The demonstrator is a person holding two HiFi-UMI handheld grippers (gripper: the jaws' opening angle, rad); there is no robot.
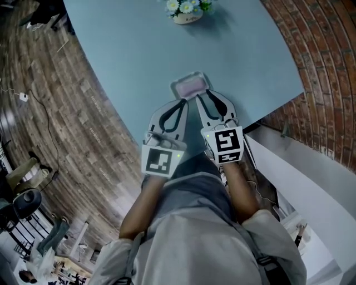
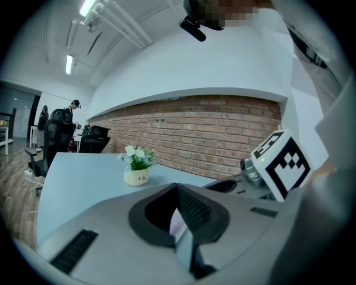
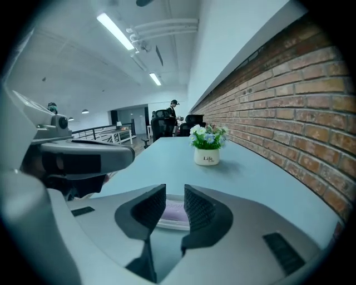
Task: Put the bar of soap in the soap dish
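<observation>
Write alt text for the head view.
A pinkish bar of soap lies in a soap dish on a pale blue table, just ahead of the left gripper and right gripper a person holds side by side. A pot of flowers stands farther back.

Grey left gripper [image 1: 179, 103] and right gripper [image 1: 206, 97], black ribbed pads [image 3: 198, 207], white black-marker cubes [image 1: 225, 143]; grey short-sleeved shirt [image 1: 194, 234].

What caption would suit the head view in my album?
Left gripper and right gripper hover empty near the soap dish, bar of soap lying inside, on a blue table.
</observation>
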